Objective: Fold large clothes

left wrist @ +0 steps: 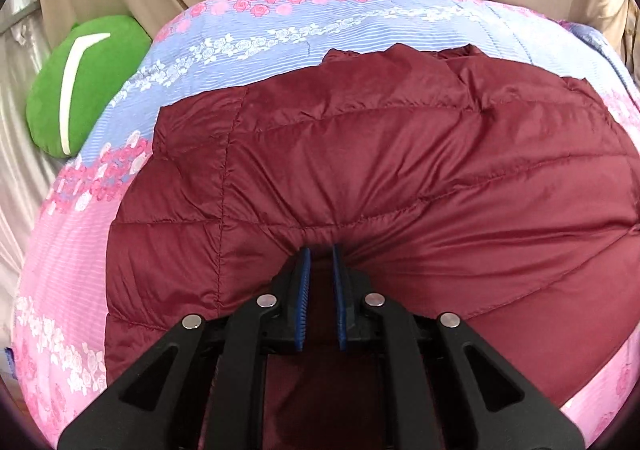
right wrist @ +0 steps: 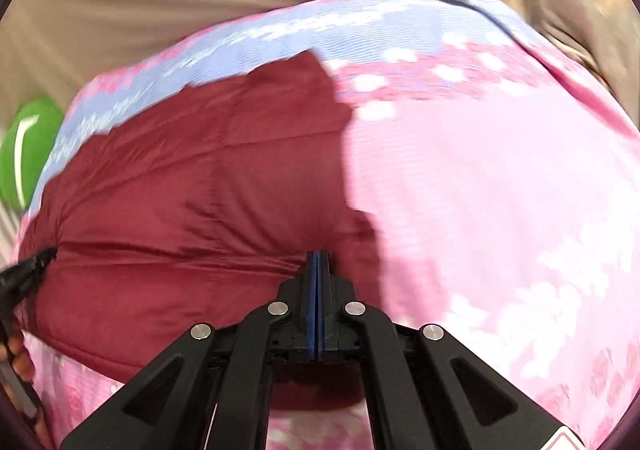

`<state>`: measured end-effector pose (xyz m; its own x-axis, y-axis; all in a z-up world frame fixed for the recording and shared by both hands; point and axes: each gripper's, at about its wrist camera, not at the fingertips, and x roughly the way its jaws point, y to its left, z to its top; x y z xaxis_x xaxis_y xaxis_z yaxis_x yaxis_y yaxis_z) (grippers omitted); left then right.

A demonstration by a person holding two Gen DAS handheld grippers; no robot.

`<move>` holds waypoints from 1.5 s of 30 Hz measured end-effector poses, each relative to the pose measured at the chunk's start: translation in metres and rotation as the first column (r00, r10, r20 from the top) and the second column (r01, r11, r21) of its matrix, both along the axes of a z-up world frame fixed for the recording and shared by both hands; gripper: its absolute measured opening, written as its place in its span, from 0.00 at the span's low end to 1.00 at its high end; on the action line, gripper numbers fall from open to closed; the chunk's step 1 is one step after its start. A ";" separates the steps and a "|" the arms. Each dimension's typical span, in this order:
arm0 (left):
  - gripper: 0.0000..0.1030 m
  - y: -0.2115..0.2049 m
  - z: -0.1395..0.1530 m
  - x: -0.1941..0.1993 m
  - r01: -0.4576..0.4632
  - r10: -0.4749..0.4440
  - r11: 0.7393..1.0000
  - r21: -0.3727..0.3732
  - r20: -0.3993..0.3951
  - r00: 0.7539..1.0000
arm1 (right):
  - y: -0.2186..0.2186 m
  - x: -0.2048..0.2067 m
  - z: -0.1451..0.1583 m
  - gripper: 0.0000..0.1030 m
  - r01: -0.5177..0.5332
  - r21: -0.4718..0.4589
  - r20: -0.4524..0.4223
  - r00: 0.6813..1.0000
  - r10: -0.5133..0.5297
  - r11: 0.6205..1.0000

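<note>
L gripper (left wrist: 320,250) is pinching the near hem of the maroon puffer jacket (left wrist: 360,153), fabric bunching btwn pads. R gripper (right wrist: 318,256) is clamping same hem, jaws fully together. Jacket is lying ahead of both on floral bedspread (right wrist: 500,189). Judging: partly folded, more folds left.

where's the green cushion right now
In both wrist views the green cushion sits at the far left, off the floral quilt's edge, beyond the maroon jacket.
</note>
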<state>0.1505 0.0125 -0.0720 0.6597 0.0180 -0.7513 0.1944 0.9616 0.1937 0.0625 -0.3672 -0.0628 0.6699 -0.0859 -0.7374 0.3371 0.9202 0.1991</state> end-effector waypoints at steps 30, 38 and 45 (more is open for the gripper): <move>0.21 0.083 0.029 -0.005 -0.155 0.158 0.975 -0.157 0.009 0.987 | 0.102 0.049 0.070 0.04 -0.321 -0.044 0.115 0.939 0.324 0.946; 0.22 0.120 0.013 -0.003 -0.226 0.224 0.958 -0.178 -0.034 0.974 | 0.178 0.128 0.065 0.04 -0.464 -0.028 0.057 0.884 0.464 0.886; 0.24 0.121 -0.001 0.001 -0.212 0.209 0.964 -0.162 -0.041 0.977 | 0.193 0.191 0.025 0.03 -0.446 0.025 -0.061 0.893 0.447 0.895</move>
<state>0.1519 0.1332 -0.0730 0.6367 0.0298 -0.7705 -0.0133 0.9995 0.0277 0.2531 -0.1745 -0.0378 0.5877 0.2189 -0.7789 -0.0963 0.9748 0.2013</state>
